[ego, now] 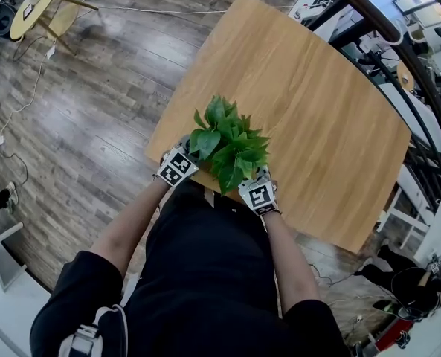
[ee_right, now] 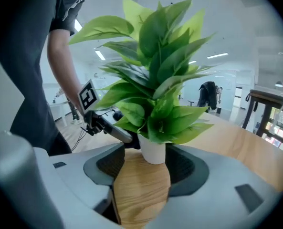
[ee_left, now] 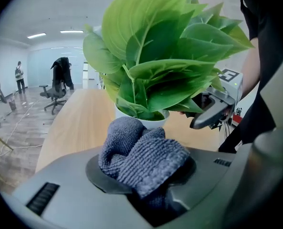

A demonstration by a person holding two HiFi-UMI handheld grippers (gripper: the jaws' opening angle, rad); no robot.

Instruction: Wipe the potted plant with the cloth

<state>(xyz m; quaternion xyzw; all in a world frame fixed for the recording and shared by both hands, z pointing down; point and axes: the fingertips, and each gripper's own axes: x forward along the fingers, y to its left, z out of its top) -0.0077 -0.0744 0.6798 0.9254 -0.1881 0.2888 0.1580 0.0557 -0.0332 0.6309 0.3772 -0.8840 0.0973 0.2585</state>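
The potted plant (ego: 230, 143), broad green leaves in a small white pot (ee_right: 152, 150), stands on the wooden table (ego: 302, 88) close to its near edge. My left gripper (ego: 181, 165) is at the plant's left, shut on a bunched grey knitted cloth (ee_left: 141, 156). The cloth sits right against the white pot (ee_left: 148, 123), below the leaves. My right gripper (ego: 257, 192) is at the plant's right. In the right gripper view the right gripper (ee_right: 148, 162) is open and the pot stands between its fingertips. Each gripper shows in the other's view, beyond the plant.
The plant stands near the table's corner, right in front of the person's body. A yellow round table (ego: 34, 2) and cables lie on the wood floor at far left. Dark desks and railings (ego: 421, 73) run along the right. An office chair (ee_left: 55, 92) stands far off.
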